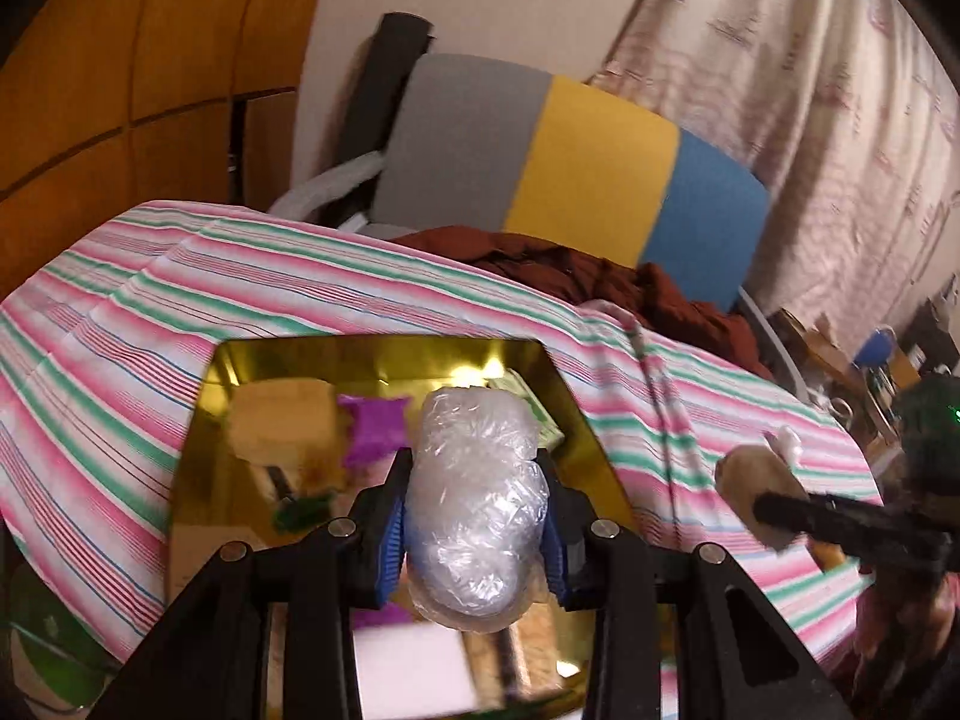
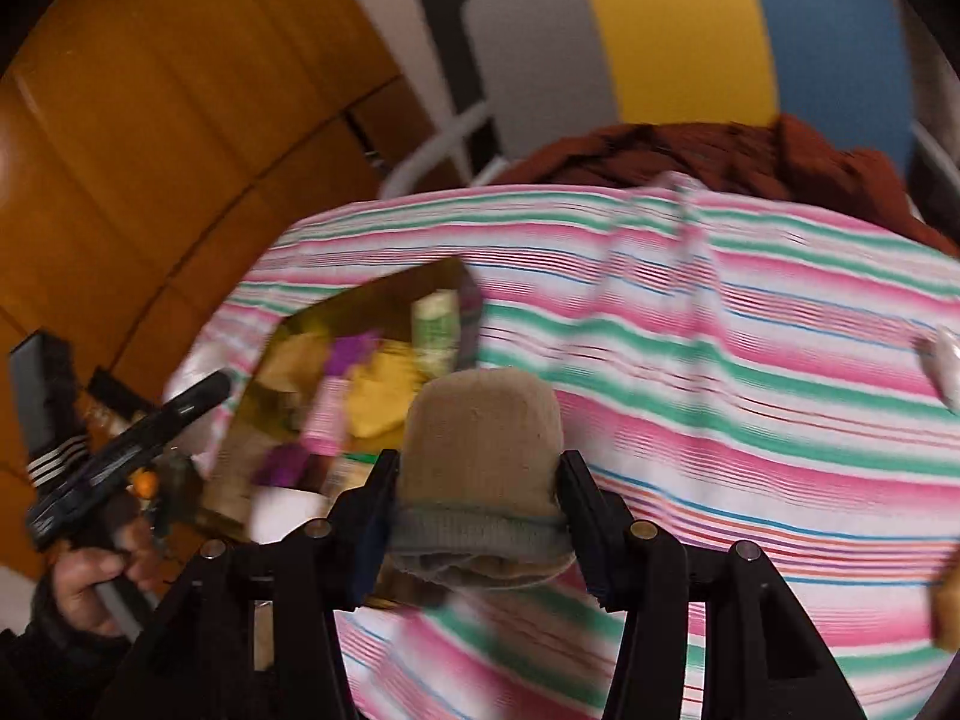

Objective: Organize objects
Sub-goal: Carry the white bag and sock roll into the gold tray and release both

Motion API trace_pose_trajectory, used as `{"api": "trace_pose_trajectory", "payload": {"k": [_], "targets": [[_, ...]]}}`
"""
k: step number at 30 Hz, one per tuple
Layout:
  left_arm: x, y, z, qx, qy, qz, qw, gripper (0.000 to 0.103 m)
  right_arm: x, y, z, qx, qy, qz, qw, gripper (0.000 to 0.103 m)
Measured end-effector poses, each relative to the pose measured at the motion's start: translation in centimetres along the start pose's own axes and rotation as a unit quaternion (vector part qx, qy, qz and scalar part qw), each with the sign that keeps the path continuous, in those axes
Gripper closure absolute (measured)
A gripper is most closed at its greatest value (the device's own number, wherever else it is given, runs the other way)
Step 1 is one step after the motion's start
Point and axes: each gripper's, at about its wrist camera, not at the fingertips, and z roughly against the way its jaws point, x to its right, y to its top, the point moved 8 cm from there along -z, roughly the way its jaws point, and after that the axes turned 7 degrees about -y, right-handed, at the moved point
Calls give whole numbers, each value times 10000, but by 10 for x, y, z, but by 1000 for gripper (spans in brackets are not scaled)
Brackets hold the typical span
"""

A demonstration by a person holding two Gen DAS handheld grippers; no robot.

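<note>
Crinkled, glossy clear plastic bundle (image 1: 477,504). Mirror-bright gold tray (image 1: 576,414), seemingly metal. Matt, knitted tan sock (image 2: 480,450) with ribbed grey cuff. Smooth striped cotton-like tablecloth (image 2: 720,360). Polished wooden panels (image 2: 150,120) behind.

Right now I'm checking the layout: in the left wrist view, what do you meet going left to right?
Beige block → purple packet → clear plastic-wrapped bundle held in the left gripper → tan sock roll in the right gripper.

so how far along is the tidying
Partly done: the gold tray already holds a purple packet and other items. In hand: left hand-held gripper grips a plastic-wrapped bundle, right hand-held gripper a rolled sock. Left: a small white item on the striped cloth.
</note>
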Motion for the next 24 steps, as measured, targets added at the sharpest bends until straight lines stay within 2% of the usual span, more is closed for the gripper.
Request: {"api": "trace_pose_trajectory", "payload": {"k": [4, 11, 20, 24], "targets": [[-14, 12, -3, 76, 140, 27, 9999, 66, -41, 2, -19, -85, 97, 108, 9999, 48], [-21, 7, -7, 77, 304, -62, 9995, 65, -76, -6, -48, -293, -19, 321, 9991, 48], [-22, -12, 1, 126, 744, -299, 9967, 62, -74, -20, -57, -398, -320, 526, 9973, 47], [-17, -17, 3, 112, 835, -448, 9954, 61, -72, -24, -56, -354, -439, 531, 9970, 41]]}}
